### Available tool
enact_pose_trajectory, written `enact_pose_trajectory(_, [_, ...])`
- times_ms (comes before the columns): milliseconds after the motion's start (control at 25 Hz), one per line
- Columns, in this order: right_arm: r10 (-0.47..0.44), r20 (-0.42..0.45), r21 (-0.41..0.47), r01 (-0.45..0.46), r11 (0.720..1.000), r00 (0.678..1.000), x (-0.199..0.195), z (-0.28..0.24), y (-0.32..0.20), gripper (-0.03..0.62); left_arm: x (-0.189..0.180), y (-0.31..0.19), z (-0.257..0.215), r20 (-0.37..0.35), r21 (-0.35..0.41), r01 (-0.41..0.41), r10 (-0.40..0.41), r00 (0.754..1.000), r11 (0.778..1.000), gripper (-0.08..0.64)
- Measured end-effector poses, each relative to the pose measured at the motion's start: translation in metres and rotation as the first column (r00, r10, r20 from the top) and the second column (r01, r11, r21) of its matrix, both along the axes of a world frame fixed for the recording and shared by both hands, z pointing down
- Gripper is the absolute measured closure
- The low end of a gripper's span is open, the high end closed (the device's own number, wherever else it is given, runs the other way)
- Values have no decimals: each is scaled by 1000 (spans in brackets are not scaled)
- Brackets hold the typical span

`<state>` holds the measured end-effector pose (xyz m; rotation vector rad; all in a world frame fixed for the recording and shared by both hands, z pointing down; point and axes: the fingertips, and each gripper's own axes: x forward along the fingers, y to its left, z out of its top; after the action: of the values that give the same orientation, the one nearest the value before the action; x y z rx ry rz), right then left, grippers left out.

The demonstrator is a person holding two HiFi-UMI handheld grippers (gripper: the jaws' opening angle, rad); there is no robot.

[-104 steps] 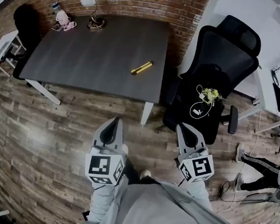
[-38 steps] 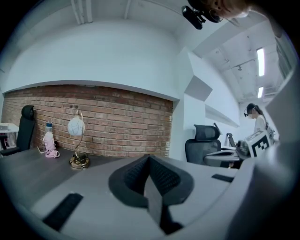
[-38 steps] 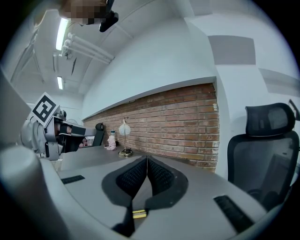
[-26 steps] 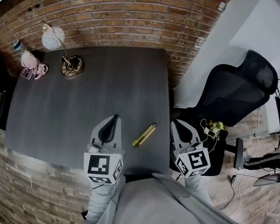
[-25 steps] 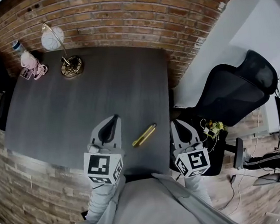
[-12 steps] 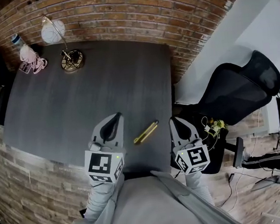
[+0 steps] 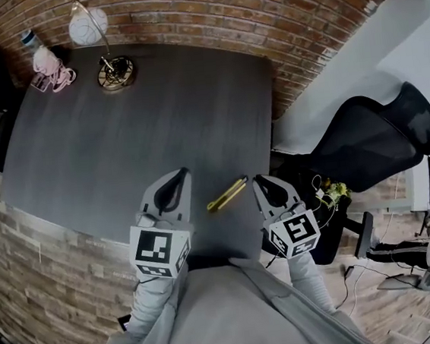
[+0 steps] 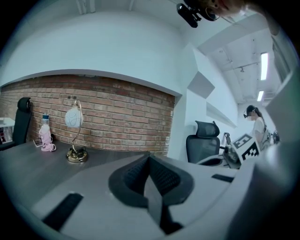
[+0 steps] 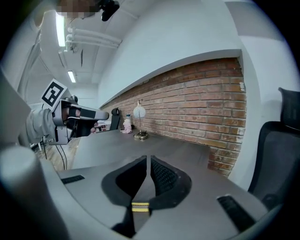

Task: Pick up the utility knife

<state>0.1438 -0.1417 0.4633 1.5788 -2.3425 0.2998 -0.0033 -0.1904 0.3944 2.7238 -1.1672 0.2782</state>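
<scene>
While right claw (image 7: 258, 179) (closed) tilts down beside utility knife (image 7: 227, 194), left claw (image 7: 181, 173) hovers.

The dark grey table (image 7: 142, 137) bears a yellow utility knife (image 7: 227, 194) lying flat between the left gripper (image 7: 179, 175) and the right gripper (image 7: 260, 180), nearer the right. Well ahead of the left gripper, at the far corner, stand a brass-footed lamp (image 7: 115, 72), a pink bundle (image 7: 51, 64) and a bottle (image 7: 29, 39).
</scene>
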Motion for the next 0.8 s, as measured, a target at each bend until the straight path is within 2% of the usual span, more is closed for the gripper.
enact_pose_trajectory(200, [-110, -39, -99, 106, 989, 993, -12, 30, 3, 568, -6, 2, 8, 2, -16, 21, -21, 1000, 1000, 541])
enact_pose_trajectory(320, [-171, -52, -149, 162, 975, 984, -19, 45, 5, 491, -10, 2, 11, -2, -23, 35, -35, 999, 999, 541])
enact_pose_trajectory(480, [-272, -103, -199, 248, 948, 957, -30, 66, 7, 466, -16, 3, 15, -4, -34, 55, -55, 998, 998, 541])
enact_pose_trajectory(600, [-388, -138, -250, 347, 904, 911, -42, 82, 14, 437, -18, 3, 16, -9, -36, 66, -67, 998, 997, 541])
enact_pose_trajectory(800, [-565, -210, -336, 484, 808, 798, -56, 109, 22, 391, -25, 3, 19, -8, -42, 88, -89, 996, 995, 541])
